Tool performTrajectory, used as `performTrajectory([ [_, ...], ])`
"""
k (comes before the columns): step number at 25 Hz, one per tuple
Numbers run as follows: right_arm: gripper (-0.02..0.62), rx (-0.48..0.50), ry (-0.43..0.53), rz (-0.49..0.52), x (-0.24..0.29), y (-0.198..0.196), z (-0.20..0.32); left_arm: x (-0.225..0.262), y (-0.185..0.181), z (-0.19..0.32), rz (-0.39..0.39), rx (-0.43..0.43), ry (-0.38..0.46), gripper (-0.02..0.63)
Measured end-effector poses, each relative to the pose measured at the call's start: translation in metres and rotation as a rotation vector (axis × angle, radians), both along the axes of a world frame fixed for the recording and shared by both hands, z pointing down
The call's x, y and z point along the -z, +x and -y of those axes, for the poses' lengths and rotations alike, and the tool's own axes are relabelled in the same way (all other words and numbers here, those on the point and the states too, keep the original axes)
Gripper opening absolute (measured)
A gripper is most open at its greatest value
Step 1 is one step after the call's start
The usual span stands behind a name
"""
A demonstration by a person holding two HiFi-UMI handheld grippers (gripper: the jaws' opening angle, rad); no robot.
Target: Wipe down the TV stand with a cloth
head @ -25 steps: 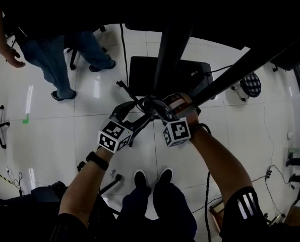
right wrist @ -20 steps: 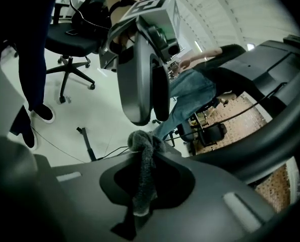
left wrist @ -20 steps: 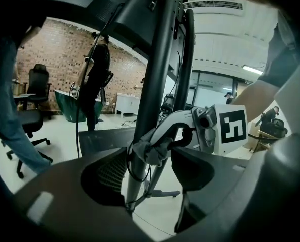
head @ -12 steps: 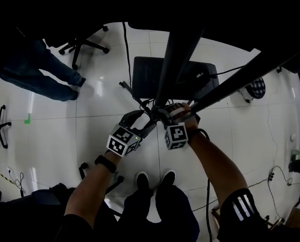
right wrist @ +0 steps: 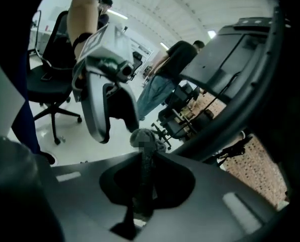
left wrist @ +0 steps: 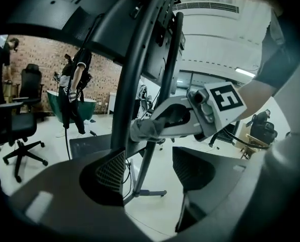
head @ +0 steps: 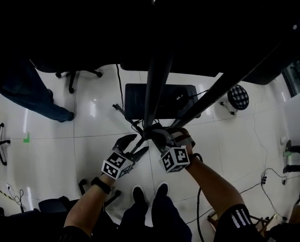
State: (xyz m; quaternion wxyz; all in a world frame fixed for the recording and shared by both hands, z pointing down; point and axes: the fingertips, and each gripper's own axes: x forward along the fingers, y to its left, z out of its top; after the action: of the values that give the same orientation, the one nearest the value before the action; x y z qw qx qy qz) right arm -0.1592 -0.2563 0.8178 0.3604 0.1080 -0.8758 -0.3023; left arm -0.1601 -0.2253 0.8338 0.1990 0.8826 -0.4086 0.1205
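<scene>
Black metal poles of the TV stand [head: 155,84] rise right in front of me. The top of the head view is all dark. My right tongs [right wrist: 142,183] are closed tight on a grey cloth [right wrist: 145,137]. The bunched end of the cloth looks pressed on a thin pole of the stand. My left tongs [left wrist: 150,168] are wide apart with nothing in them. A thick pole runs just past the left jaw, and I can't tell if it touches. My two tongs are close together, near where the poles meet. Under them is the white tile floor [head: 94,130] and the stand's flat black base [head: 135,96]. My shoes [head: 150,190] are near that base. A person in blue jeans [head: 34,95] stands off to my left. A black office chair [left wrist: 18,127] stands well away.
</scene>
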Motion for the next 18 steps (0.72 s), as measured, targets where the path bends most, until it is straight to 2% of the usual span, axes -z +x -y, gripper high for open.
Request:
performTrajectory([
  [2, 0.023, -0.013, -0.008, 0.066, 0.054, 0.008, -0.012, 0.033, 0.004, -0.013, 0.013, -0.013, 0.024, 0.318],
  [6, 0.023, -0.027, 0.046, 0.127, 0.147, 0.036, -0.022, 0.105, 0.019, -0.034, 0.067, -0.078, 0.111, 0.322],
  [15, 0.023, -0.119, 0.247, 0.195, 0.347, 0.086, -0.024, 0.276, 0.041, -0.045, 0.034, -0.121, 0.327, 0.322],
  [18, 0.023, -0.154, 0.262, 0.230, 0.394, 0.102, -0.015, 0.333, 0.050, -0.040, 0.043, -0.148, 0.411, 0.322],
])
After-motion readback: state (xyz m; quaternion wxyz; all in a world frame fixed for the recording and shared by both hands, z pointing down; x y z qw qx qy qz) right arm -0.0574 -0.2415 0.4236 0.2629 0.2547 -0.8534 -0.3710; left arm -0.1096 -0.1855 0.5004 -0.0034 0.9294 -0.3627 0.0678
